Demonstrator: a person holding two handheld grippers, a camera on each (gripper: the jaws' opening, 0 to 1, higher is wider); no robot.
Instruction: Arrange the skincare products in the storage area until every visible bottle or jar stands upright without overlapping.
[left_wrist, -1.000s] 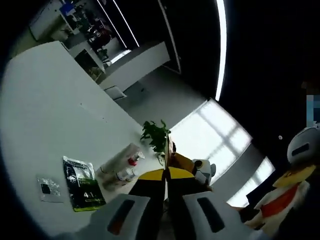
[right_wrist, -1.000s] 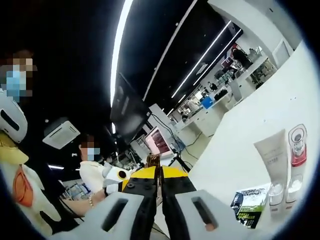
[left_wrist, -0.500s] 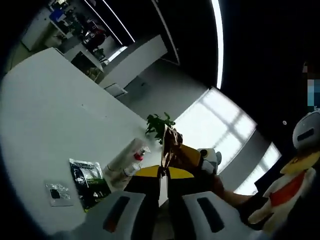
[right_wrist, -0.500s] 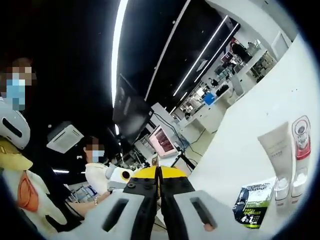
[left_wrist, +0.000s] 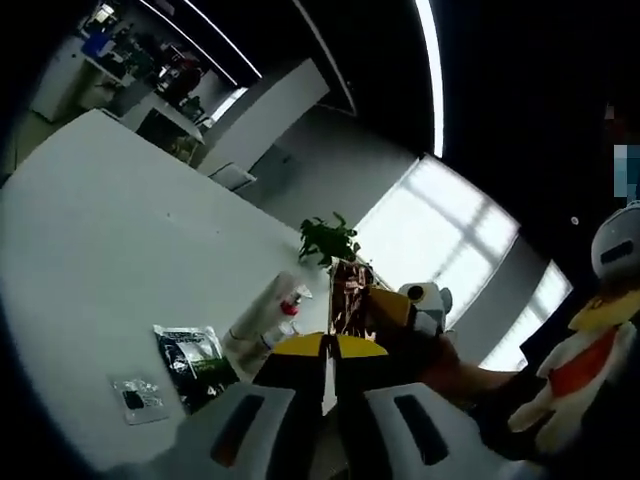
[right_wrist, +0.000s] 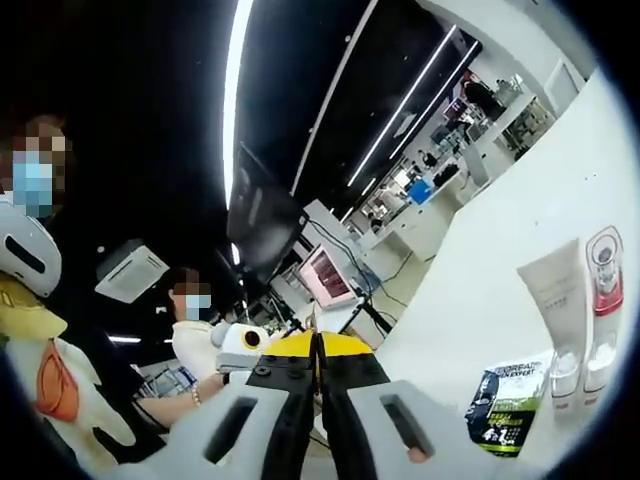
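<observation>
Left gripper (left_wrist: 330, 345): the 2 yellow-tipped jaws are pressed together with at most a hairline seam between them, nothing held, raised off the white table (left_wrist: 100, 230). Right gripper (right_wrist: 315, 343): jaws likewise closed tip to tip, holding nothing, touching nothing. Task items lie on the table ahead of both tools. In the left gripper view, a white tube (left_wrist: 258, 318) lies flat with a red-capped bottle (left_wrist: 290, 300) just beside it; nearer the camera lie a dark sachet with green print (left_wrist: 195, 360) and a small clear packet (left_wrist: 137, 398), apart from each other. In the right gripper view, the same tube (right_wrist: 553, 300) lies on its side with its cap toward the near table edge, the red-and-white bottle (right_wrist: 604, 285) just beside it, and the sachet (right_wrist: 510, 395) near the tube's cap. No bottle or tube stands upright. A potted plant (left_wrist: 330, 238) stands at the table's far end. A person in a white top (right_wrist: 190, 335) is seen behind the right gripper.
</observation>
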